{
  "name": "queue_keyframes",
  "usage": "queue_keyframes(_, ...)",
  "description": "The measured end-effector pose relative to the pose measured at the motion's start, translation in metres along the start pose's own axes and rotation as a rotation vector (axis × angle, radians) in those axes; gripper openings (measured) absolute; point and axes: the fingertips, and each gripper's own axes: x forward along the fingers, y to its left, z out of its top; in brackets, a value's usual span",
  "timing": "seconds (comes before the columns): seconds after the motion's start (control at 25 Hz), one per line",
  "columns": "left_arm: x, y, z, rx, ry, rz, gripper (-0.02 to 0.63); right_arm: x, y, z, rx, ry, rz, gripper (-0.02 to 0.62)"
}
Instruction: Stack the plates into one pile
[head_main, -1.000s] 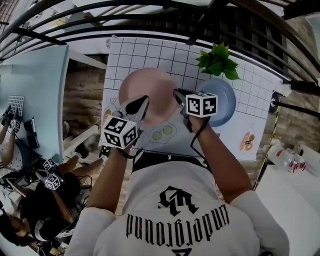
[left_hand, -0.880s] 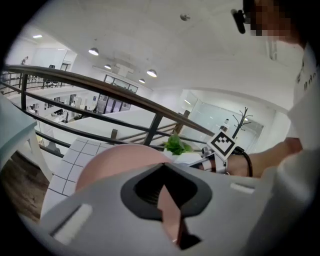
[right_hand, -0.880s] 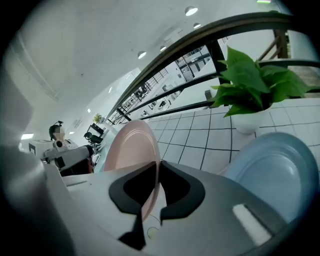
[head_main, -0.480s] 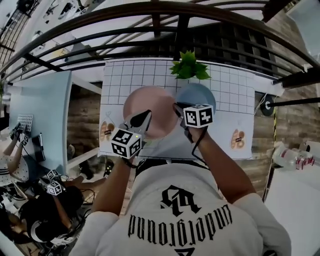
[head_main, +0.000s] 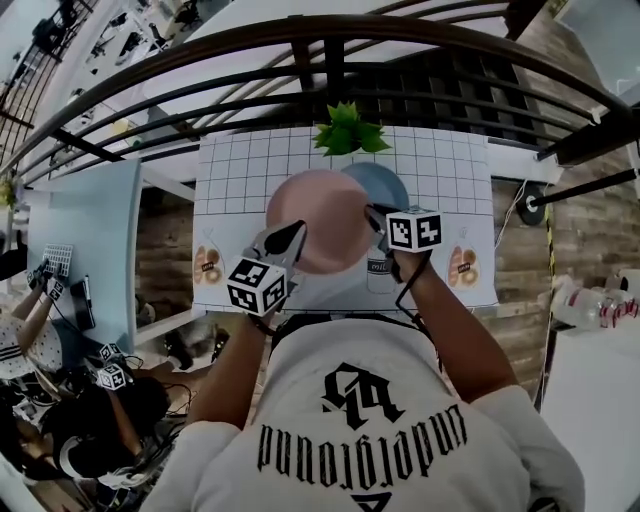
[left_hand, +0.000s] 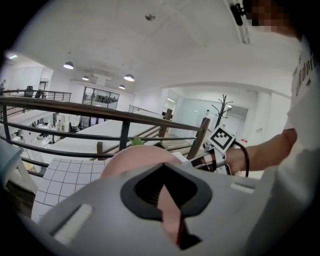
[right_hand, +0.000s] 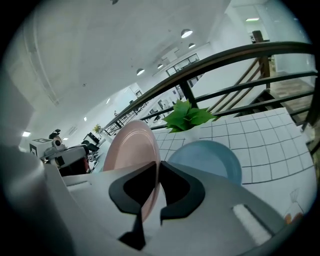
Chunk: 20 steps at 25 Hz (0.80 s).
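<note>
Pink plate (head_main: 320, 220): biggest item, round, plain matte pink w/ shallow raised rim, no pattern. It hangs btwn the two claws, held by opposite edges. L claw (head_main: 292, 236) pinches the rim on the plate's left side. In the left gripper view the pink rim (left_hand: 135, 160) runs straight into the jaw slot (left_hand: 167, 200), pads pressed on it. R claw (head_main: 376, 220) pinches the right side. In the right gripper view the plate (right_hand: 131, 145) is seen nearly edge-on, its rim clamped in the slot (right_hand: 150, 195).

Blue plate (head_main: 385, 185): smaller, round, pale blue, plain. It lies flat just ahead of the R claw, and in the head view the pink plate covers part of it. The right gripper view shows it whole (right_hand: 205, 160), ahead and right of the jaws.

Table (head_main: 240, 170): covered by a white mat w/ black grid. Food pics are printed at its near corners, outboard of each claw (head_main: 208, 265) (head_main: 463, 265). Green plant (head_main: 343, 137) stands at the far edge, beyond both claws, just behind the blue plate.

Room: dark curved railing (head_main: 330, 60) past the table and brick-look floor (head_main: 165, 230) to the left of the L claw. Further left is a pale blue desk (head_main: 95, 230) w/ other people nearby. Open white office w/ round ceiling lights (left_hand: 129, 77).
</note>
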Motion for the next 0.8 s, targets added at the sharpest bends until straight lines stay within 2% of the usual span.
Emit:
queue_keyframes(0.2, -0.002, -0.015, 0.01, -0.002, 0.001, 0.007, 0.049, -0.037, -0.024, 0.004, 0.04, -0.03, -0.036, 0.026)
queue_keyframes(0.56, 0.035, -0.049, 0.012, 0.037, 0.026, -0.074, 0.049, -0.09, -0.085, 0.001, 0.118, -0.099, -0.13, 0.028)
queue_keyframes(0.8, 0.049, -0.052, 0.012, 0.044, 0.046, -0.1, 0.049, -0.098, -0.102, -0.003, 0.151, -0.113, -0.16, 0.028)
